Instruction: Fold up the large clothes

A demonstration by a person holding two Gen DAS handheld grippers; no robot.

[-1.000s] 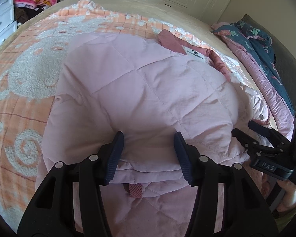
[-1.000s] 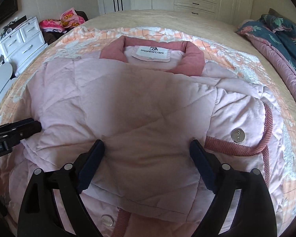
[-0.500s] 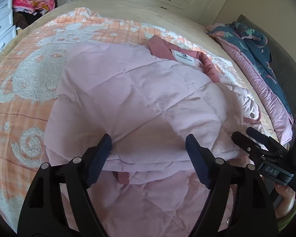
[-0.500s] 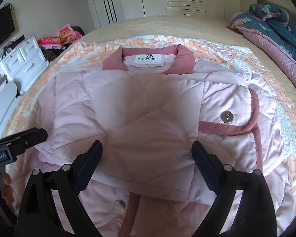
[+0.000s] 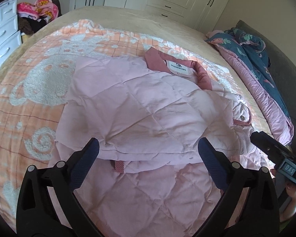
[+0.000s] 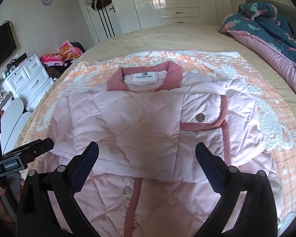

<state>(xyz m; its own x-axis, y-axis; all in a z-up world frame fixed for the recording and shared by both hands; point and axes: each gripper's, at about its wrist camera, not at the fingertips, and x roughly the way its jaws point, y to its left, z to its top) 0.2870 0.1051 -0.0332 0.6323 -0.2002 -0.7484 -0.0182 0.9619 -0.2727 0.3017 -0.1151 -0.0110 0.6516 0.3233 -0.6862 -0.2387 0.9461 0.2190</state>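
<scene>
A pale pink quilted jacket [image 5: 144, 102] [image 6: 140, 118] lies on the bed with its dark pink collar [image 6: 173, 73] and white label [image 6: 145, 77] at the far end. A sleeve panel is folded across its front. My left gripper [image 5: 148, 144] hovers above the near edge of that fold, jaws opening, with cloth below them but nothing pinched. My right gripper [image 6: 147, 146] hovers over the same fold further right, jaws also opening, holding nothing. In the other hand's view, each gripper shows at the side: the right gripper [image 5: 274, 154] and the left gripper [image 6: 29, 154].
An orange and white blanket [image 5: 39, 83] lies under the jacket. A blue floral quilt [image 6: 266, 29] is bunched along the right of the bed. White drawers [image 6: 27, 77] and a pile of clothes [image 5: 37, 9] stand at the left, wardrobes [image 6: 177, 0] behind.
Both grippers have opened wider and pulled up and back from the jacket. The left jaws had been close around the folded edge, which now lies free.
</scene>
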